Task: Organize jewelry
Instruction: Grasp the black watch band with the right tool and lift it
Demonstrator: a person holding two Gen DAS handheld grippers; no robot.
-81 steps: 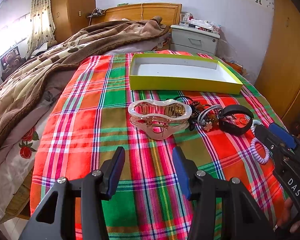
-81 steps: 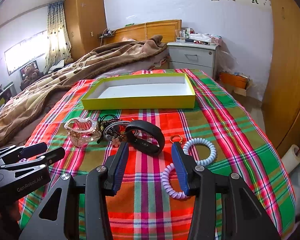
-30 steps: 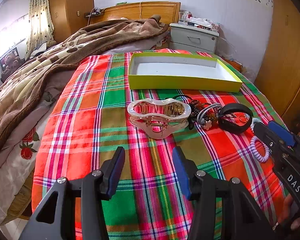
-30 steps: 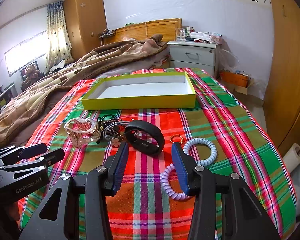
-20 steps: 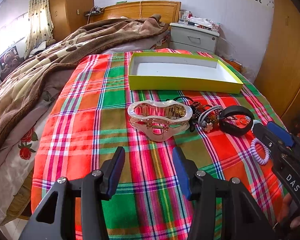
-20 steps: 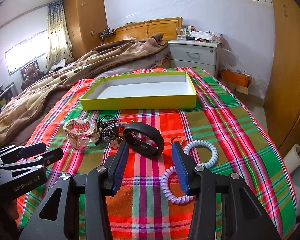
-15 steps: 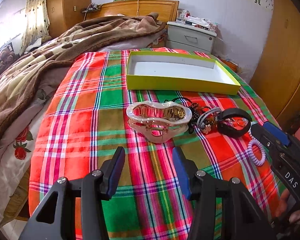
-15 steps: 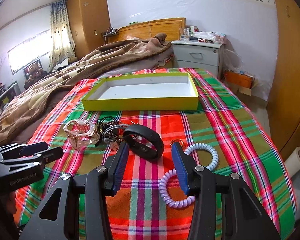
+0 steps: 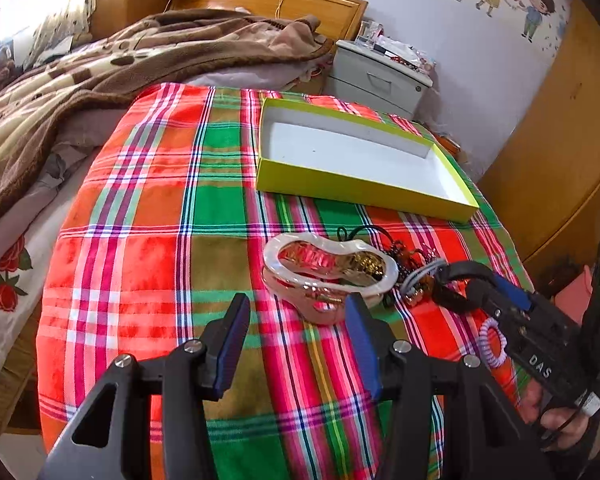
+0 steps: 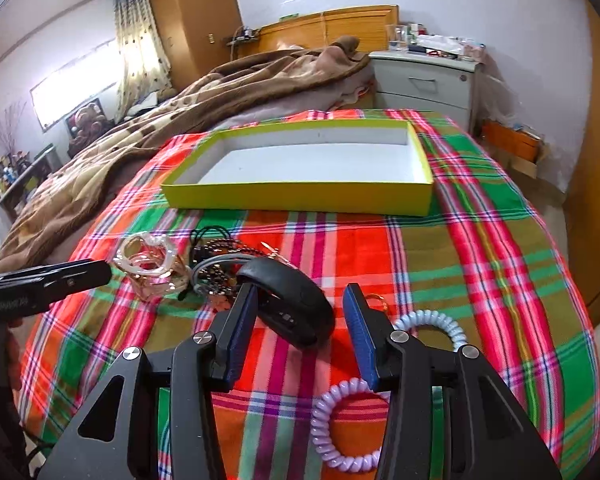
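Task status: nothing is sitting in the yellow-green box yet; its white floor is showing bare in both wrist views. All the jewelry is lying on the plaid bedspread in a loose row in front of the box, near it but not touching.

Inventory, left to right in the right wrist view: a pearly hair claw clip, a tangle of dark beaded pieces and grey hair ties touching it, a black wristband, a small gold ring (partly hidden behind the fingertip), and two coil hair ties, one pale blue and one lilac.

The right gripper is hanging over the black wristband with the band's near edge lying between its blue pads. Its jaws have just been closing a little, but they are standing wide and the pads are not pressing on the band; nothing is being held.

The left gripper is spread wide and empty, pointing down at the claw clip, whose near edge is sitting just ahead of its fingertips.

Judgement: the task is only beginning. Every piece is waiting to be moved; the wristband looks like the first pick, the claw clip the likely second.
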